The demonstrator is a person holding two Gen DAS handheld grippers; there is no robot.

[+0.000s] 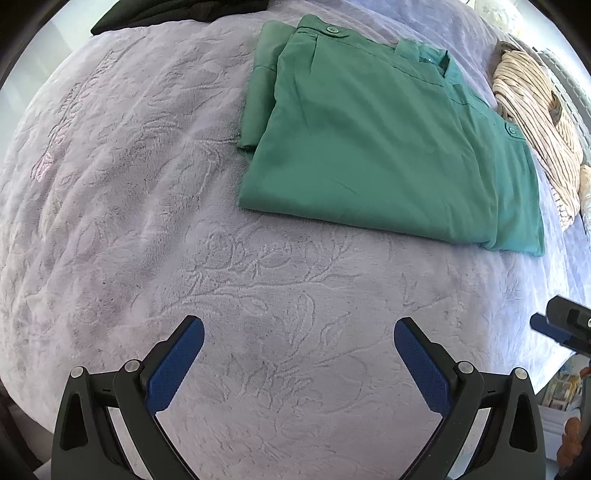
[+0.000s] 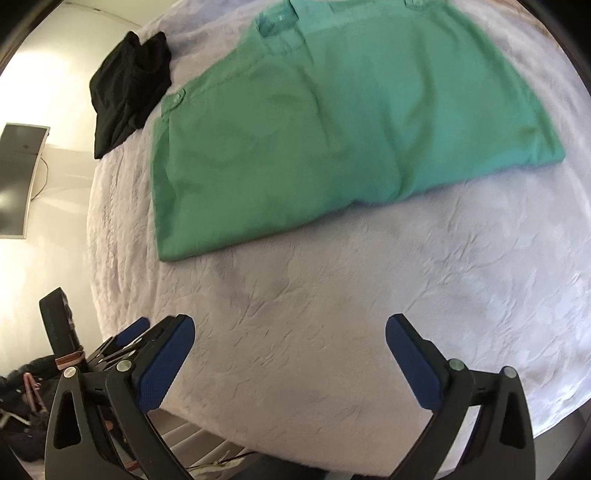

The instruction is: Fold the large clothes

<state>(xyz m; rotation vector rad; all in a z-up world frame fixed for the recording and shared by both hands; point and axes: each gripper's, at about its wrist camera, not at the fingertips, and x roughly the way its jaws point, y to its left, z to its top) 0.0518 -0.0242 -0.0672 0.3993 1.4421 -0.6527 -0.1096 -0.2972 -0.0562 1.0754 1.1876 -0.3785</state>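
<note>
A: Where is the green garment (image 1: 388,147)?

B: Folded into a flat, roughly rectangular stack on the bedspread (image 1: 155,206), well ahead of both grippers. It is smooth woven cloth with matching green buttons (image 1: 333,30) near its far edge.

A: And the bedspread?

B: Pale lilac plush, embossed with leaf and flower outlines.

A: The left gripper (image 1: 299,338)?

B: Its blue, finely ribbed pads stand wide apart over bare bedspread, with nothing between them.

A: The right gripper (image 2: 290,334)?

B: The same: black angular fingers spread wide, empty, near the bed's edge.

A: Anything else?

B: A crumpled black garment (image 2: 129,92) lies at the far corner, and a cream striped cloth (image 1: 535,122) lies bunched just beyond the green stack.
</note>
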